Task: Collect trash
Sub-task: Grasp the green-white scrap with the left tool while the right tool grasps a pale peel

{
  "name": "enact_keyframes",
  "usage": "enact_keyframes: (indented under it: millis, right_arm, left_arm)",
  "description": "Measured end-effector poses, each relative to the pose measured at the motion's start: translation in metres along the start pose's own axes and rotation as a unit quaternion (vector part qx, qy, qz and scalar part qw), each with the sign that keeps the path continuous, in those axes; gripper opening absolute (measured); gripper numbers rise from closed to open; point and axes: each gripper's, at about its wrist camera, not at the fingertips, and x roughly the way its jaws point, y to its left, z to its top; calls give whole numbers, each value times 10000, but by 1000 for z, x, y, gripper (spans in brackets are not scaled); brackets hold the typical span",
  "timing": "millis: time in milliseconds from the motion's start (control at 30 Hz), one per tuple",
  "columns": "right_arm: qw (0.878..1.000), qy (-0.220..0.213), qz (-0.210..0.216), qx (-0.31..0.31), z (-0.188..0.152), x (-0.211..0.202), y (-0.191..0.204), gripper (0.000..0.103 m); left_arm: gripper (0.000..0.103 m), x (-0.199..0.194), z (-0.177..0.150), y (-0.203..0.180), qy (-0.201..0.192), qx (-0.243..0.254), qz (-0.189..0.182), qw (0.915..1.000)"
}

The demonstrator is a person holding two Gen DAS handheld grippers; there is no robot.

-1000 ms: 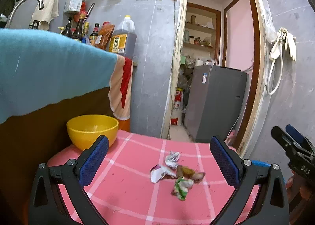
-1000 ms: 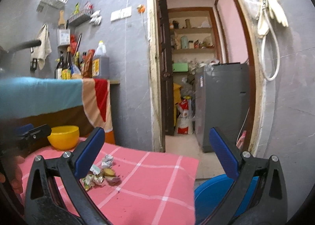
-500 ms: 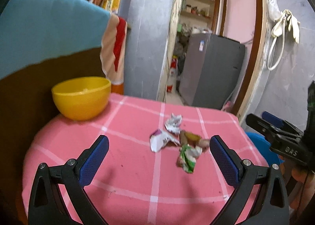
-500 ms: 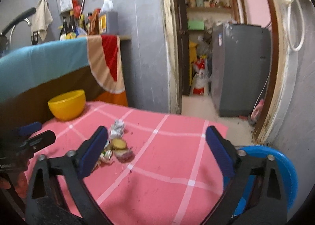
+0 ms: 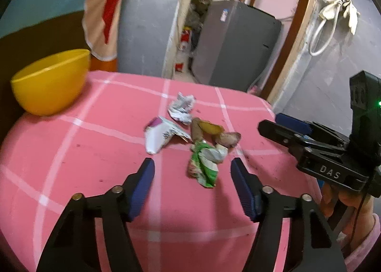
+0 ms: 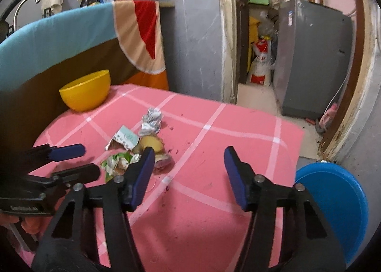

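A small heap of trash lies mid-table on the pink checked cloth (image 5: 71, 164): a crumpled white paper (image 5: 181, 107), a white and purple wrapper (image 5: 159, 136), brown peels (image 5: 212, 130) and a green wrapper (image 5: 204, 164). My left gripper (image 5: 192, 172) is open and empty, just short of the green wrapper. My right gripper (image 6: 188, 164) is open and empty over the cloth, to the right of the heap (image 6: 140, 143); it also shows in the left wrist view (image 5: 285, 126). The left gripper's fingers (image 6: 69, 151) show in the right wrist view.
A yellow bowl (image 5: 50, 83) stands at the table's far left corner. A blue bin (image 6: 333, 207) sits on the floor beside the table's right edge. A draped cloth (image 6: 59, 41) rises behind the table. A doorway with a grey appliance (image 6: 309, 57) lies beyond.
Both grippers have tilted down and moved in toward the heap. The left gripper's jaws have narrowed somewhat and now bracket the green wrapper's near side.
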Motion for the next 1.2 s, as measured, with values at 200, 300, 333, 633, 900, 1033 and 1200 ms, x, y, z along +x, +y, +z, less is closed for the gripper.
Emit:
enact_keyframes:
  millis: [200,300,333,633,900,1033,1200]
  right_arm:
    - [9991,289,236,182,0,10,-8,50]
    - [9983,408,349,247,1,15,-9,49]
    - [9979,456,380,250,1,17,-9,49]
    - [9954,815,496,-25,2,30,3,49]
    - [9908,1150,632,-336,6,46,17,49]
    - [9875,1381,636,-415,7,56,20,49]
    - [9861,1441,726,-408,9,59,20,49]
  left_arm:
    - [44,13,2,-3,300,-18,-120,9995]
    - [34,16,6,-2,348,-56,-156,9993]
    - [30,16,6,-2,357,-68,-170,9992]
    - [18,13,8,5,296,-214,-76,9993]
    - [17,10,8,13,268,-376,38,9989]
    - [16,10,8,14,278,-377,42,9989]
    - [15,11,9,14,290,-384,36,9988]
